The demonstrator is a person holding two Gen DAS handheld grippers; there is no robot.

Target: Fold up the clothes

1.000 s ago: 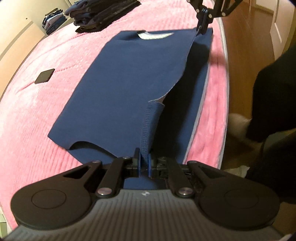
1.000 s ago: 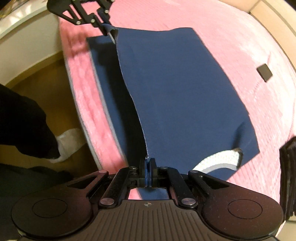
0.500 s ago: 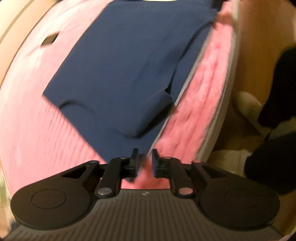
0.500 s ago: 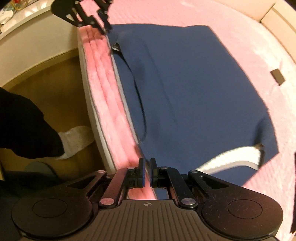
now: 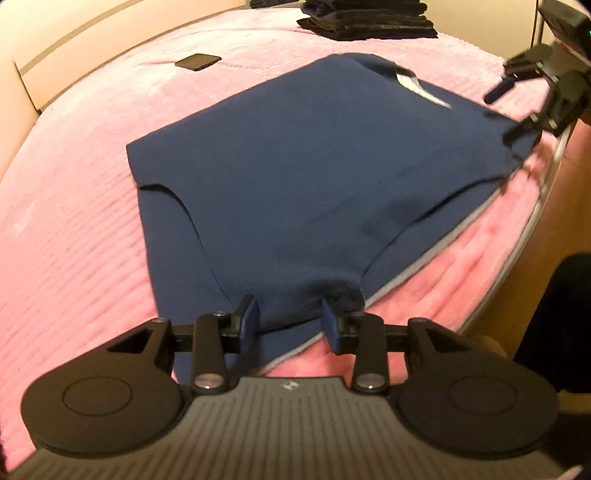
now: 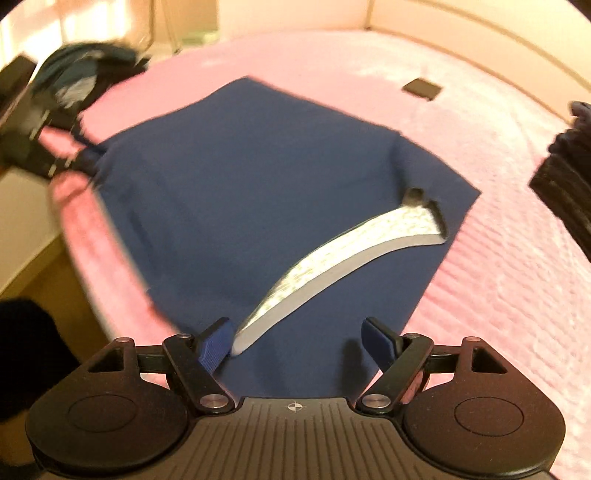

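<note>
Both tools stand wide apart and hold nothing. My left tool [image 5: 289, 319] hangs low over the near end of the shirt [image 5: 295, 177], its blue pads on either side of a small rounded bump of cloth; I cannot tell whether either pad touches it. My right tool [image 6: 299, 341] sits over the collar end, with the left pad just beside the near tip of the collar band [image 6: 343, 254] and the right pad above plain navy cloth.

That shirt lies flat on the pink bed [image 5: 74, 229], close to the bed's edge on my side, with one long side doubled over onto the body so a soft ridge runs along it. A curved seam shows at the far lower corner in the left view. The pale inner face of the collar shows as a long curved strip.

From the left camera my right tool [image 5: 532, 99] appears at the far right, blurred, above the shirt's collar corner. From the right camera my left tool [image 6: 79, 155] appears at the far left, also blurred, at the shirt's other end.

Beyond the shirt, a stack of dark folded clothes [image 5: 365, 18] rests on the bed, and a small dark flat square [image 5: 197, 61] lies apart from everything on the cover.
</note>
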